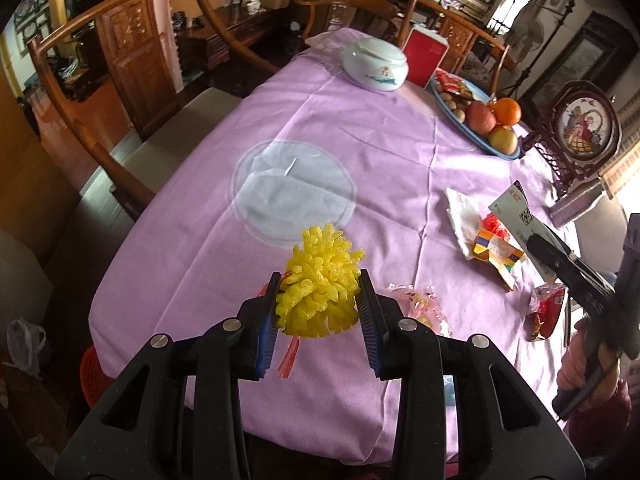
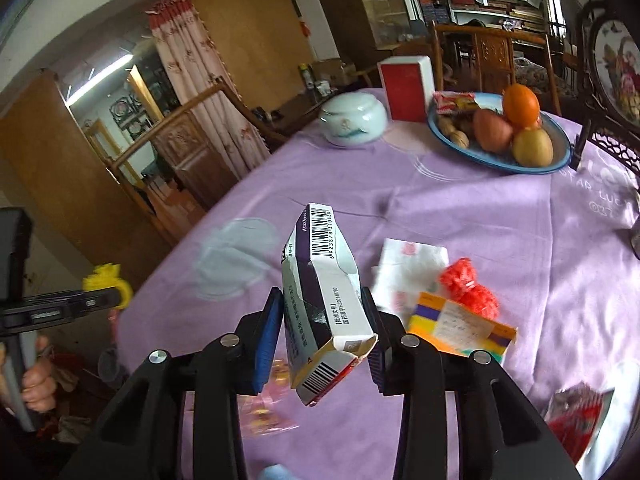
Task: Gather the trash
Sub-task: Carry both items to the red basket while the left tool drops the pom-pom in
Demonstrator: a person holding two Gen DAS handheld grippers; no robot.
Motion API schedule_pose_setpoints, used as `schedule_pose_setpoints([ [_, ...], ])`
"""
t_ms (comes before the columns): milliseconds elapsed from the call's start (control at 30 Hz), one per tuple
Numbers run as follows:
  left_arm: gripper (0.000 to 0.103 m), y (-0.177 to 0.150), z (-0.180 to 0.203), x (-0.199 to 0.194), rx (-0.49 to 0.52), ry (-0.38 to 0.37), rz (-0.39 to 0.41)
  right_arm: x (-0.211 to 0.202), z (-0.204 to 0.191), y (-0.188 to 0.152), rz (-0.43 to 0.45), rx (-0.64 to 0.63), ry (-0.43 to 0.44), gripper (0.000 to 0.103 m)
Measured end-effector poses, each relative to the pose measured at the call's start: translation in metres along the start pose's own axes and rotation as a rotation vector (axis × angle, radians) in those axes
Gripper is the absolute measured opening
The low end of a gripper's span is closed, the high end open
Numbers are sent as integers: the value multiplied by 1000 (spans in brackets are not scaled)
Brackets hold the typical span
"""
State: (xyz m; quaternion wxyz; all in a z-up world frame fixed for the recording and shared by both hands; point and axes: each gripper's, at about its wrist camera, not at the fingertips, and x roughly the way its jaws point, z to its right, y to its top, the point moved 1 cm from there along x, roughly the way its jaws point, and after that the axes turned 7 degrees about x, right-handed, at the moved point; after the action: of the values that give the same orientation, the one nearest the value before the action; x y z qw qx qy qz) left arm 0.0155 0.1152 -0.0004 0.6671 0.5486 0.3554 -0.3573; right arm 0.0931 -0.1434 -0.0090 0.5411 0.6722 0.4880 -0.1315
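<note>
My left gripper [image 1: 319, 286] is shut on a yellow foam fruit net [image 1: 318, 284] and holds it above the near edge of the purple tablecloth [image 1: 360, 152]. My right gripper [image 2: 322, 304] is shut on a crushed white and purple medicine box [image 2: 318, 300], lifted above the cloth [image 2: 520, 232]. On the cloth lie a white napkin [image 2: 408, 272], a red foam net [image 2: 468, 286], a flattened orange and yellow carton [image 2: 460, 326], a clear pink wrapper [image 1: 420, 304] and a red shiny wrapper [image 2: 576, 412].
A white lidded jar [image 1: 376, 64], a red box [image 1: 426, 56] and a blue plate of fruit and snacks [image 1: 476, 112] stand at the far side. A framed ornament on a dark stand [image 1: 580, 128] is at the right. Wooden chairs [image 1: 120, 60] surround the table. A red basket [image 1: 94, 376] sits on the floor.
</note>
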Motion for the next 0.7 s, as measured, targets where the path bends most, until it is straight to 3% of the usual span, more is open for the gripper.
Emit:
schedule_pose_setpoints([
  [400, 37, -10, -56, -19, -50, -21, 52, -13, -100, -19, -5, -104, 78, 38],
  [700, 37, -63, -149, -50, -226, 80, 49, 21, -182, -36, -115, -225, 187, 38],
])
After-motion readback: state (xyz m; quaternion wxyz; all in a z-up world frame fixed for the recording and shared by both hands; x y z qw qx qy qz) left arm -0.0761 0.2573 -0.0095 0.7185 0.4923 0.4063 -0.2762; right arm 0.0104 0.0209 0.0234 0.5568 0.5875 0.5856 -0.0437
